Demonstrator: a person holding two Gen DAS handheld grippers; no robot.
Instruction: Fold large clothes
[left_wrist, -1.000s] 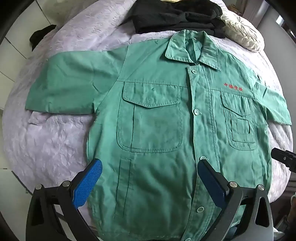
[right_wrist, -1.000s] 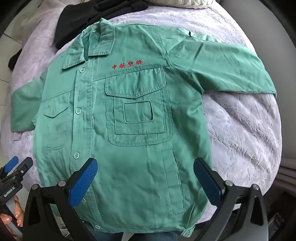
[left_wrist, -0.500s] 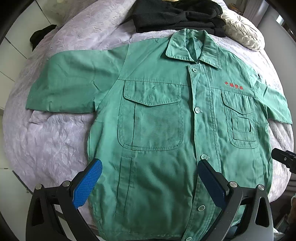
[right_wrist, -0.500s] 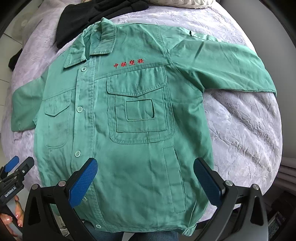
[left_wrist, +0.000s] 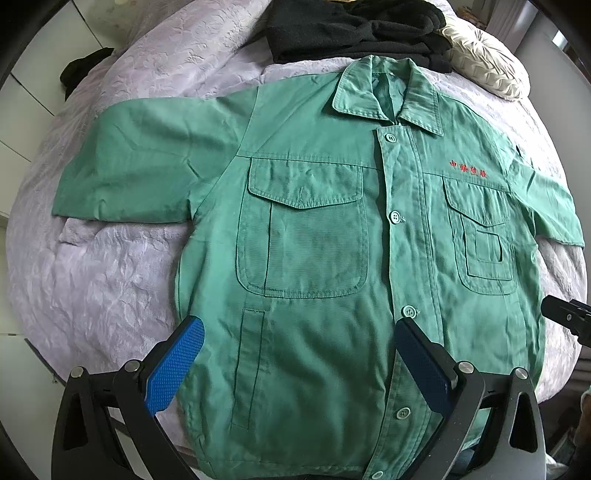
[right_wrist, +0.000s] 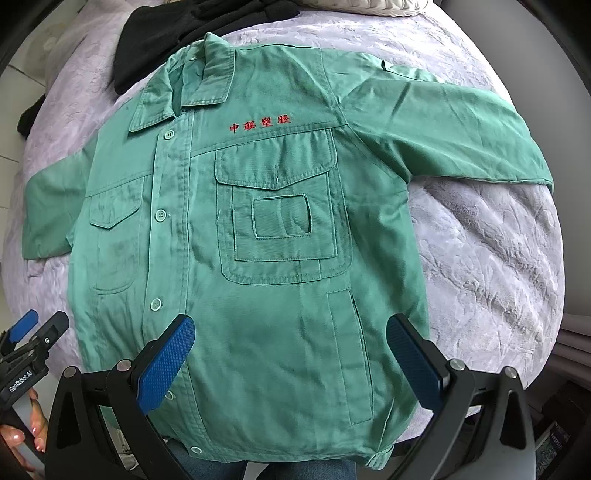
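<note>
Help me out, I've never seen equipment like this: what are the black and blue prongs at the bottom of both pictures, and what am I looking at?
Each picture comes from a camera mounted on a hand-held claw, looking forward between its two blue-padded fingers. One view shows the left claw, the other the right claw; both are open and hold nothing. Beneath them a green work jacket lies buttoned and spread flat, sleeves out, on a lilac bedspread. Dark clothes and a cream cushion sit beyond the collar. No fold has been made yet.
</note>
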